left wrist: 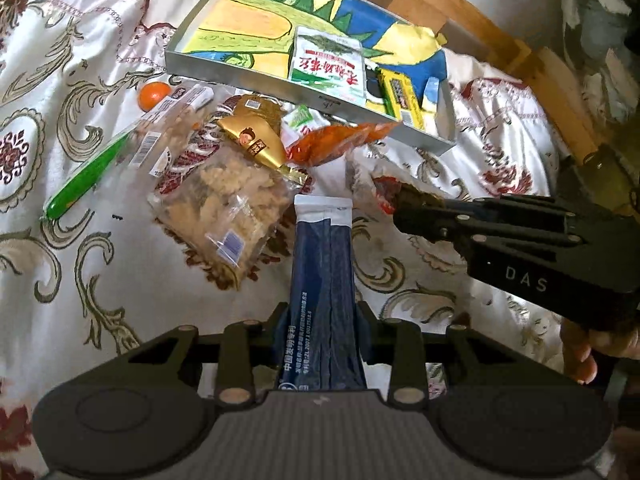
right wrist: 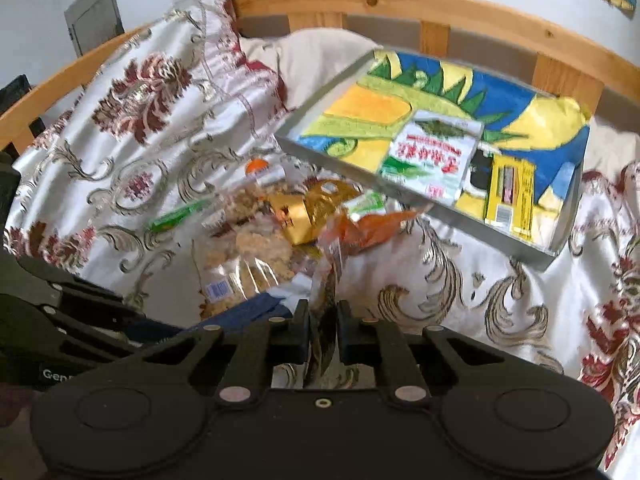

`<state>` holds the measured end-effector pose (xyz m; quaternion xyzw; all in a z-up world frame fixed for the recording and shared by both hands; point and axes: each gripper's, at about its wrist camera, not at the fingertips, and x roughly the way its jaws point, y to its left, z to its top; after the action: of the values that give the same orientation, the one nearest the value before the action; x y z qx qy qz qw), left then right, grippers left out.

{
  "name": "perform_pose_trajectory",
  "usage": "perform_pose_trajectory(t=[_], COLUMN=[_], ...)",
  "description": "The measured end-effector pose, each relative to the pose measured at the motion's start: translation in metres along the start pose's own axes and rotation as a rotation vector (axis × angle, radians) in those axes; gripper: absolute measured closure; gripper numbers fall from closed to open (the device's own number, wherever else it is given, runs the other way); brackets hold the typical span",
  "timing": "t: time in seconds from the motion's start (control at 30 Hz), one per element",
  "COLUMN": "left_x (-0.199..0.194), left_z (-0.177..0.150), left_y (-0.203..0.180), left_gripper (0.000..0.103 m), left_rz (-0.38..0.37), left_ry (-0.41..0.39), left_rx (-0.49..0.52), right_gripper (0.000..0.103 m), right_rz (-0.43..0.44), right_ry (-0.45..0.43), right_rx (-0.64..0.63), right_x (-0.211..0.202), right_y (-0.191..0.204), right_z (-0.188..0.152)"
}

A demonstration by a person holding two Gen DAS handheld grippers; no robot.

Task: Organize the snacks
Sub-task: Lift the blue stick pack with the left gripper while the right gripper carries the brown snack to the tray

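My left gripper [left wrist: 323, 316] is shut on a long dark blue sachet [left wrist: 322, 264] that points forward over the bed. My right gripper [right wrist: 323, 320] is shut on a thin clear snack packet [right wrist: 326, 280] held edge-on; it also shows in the left wrist view [left wrist: 404, 206] at the right. A shallow grey tray [left wrist: 256, 78] with a bright drawing inside lies ahead and holds a white and green packet [left wrist: 326, 66] and a yellow packet [left wrist: 400, 94]. The tray shows in the right wrist view [right wrist: 424, 204] too.
Loose snacks lie on the patterned bedspread in front of the tray: a clear bag of crispy pieces [left wrist: 224, 196], a gold packet [left wrist: 256, 142], an orange-red packet [left wrist: 340, 142], a green stick [left wrist: 88, 172], a tangerine [left wrist: 154, 94]. A wooden bed rail [right wrist: 400, 4] runs behind.
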<state>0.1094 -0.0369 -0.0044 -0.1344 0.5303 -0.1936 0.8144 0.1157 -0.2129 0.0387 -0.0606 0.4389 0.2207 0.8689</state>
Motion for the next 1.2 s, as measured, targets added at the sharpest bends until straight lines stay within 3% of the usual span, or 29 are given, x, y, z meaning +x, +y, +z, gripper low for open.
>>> perform_pose_trajectory(t=[0.6, 0.83, 1.03, 1.2], left_x=[-0.045, -0.069, -0.077, -0.069], left_z=[0.003, 0.014, 0.055, 0.105], left_y=[0.021, 0.019, 0.02, 0.022], left_gripper=[0.066, 0.066, 0.066, 0.066], left_rz=[0.054, 0.128, 0.143, 0.154], left_ry=[-0.162, -0.313, -0.43, -0.558], left_rx=[-0.149, -0.158, -0.172, -0.139], right_gripper=[0.09, 0.09, 0.09, 0.09], right_rz=[0.08, 0.055, 0.002, -0.011], right_ry=[-0.101, -0.178, -0.26, -0.349], right_rx=[0.013, -0.073, -0.185, -0.176], right_x=[-0.03, -0.041, -0.047, -0.035], right_y=[0.02, 0.04, 0.056, 0.043], right_z=[0.016, 0.042, 0.081, 0.108])
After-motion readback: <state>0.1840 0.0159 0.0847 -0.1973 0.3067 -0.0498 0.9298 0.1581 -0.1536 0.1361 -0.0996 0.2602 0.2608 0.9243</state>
